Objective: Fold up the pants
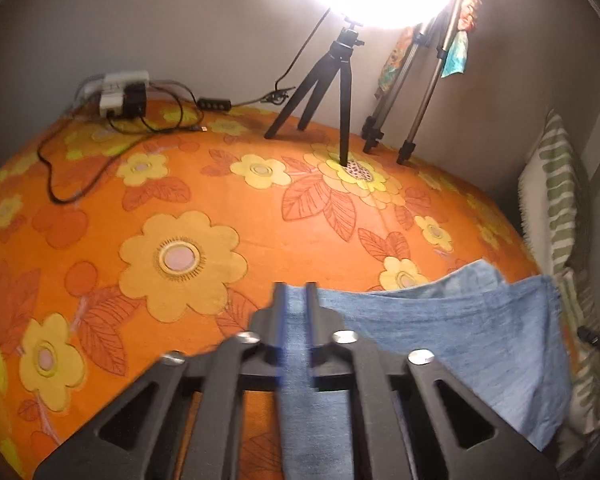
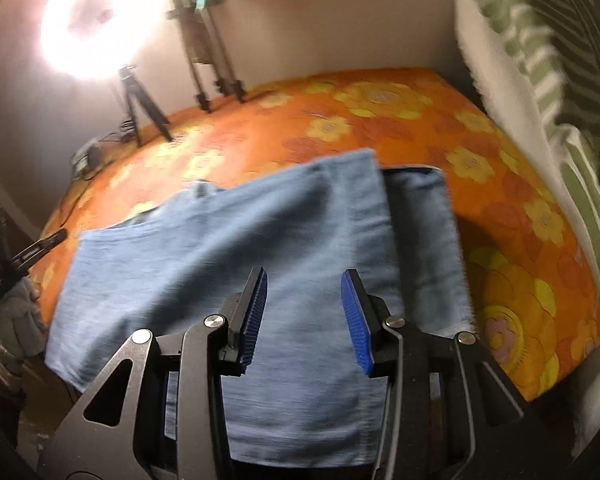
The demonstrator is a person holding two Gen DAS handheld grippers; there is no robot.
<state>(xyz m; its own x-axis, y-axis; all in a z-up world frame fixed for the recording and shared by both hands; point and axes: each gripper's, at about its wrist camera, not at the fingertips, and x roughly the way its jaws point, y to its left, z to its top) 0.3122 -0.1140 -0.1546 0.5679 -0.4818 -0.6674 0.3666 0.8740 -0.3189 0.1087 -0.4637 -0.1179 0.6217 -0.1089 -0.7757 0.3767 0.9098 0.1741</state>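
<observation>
Light blue denim pants (image 2: 260,248) lie partly folded on the near side of the orange flowered bed cover (image 2: 380,128). My left gripper (image 1: 296,292) is shut on a strip of the pants (image 1: 460,332), which hangs between its fingers and spreads to the right. My right gripper (image 2: 304,280) is open, its blue pads (image 2: 256,312) apart just above the pants, holding nothing. The left gripper also shows in the right wrist view (image 2: 40,248), at the pants' left edge, held by a gloved hand.
A ring light on a black tripod (image 1: 332,92) and a silver tripod (image 1: 412,92) stand at the far edge by the wall. A power strip with cables (image 1: 120,96) lies at the far left. A green-and-white striped pillow (image 2: 540,92) lines the right side.
</observation>
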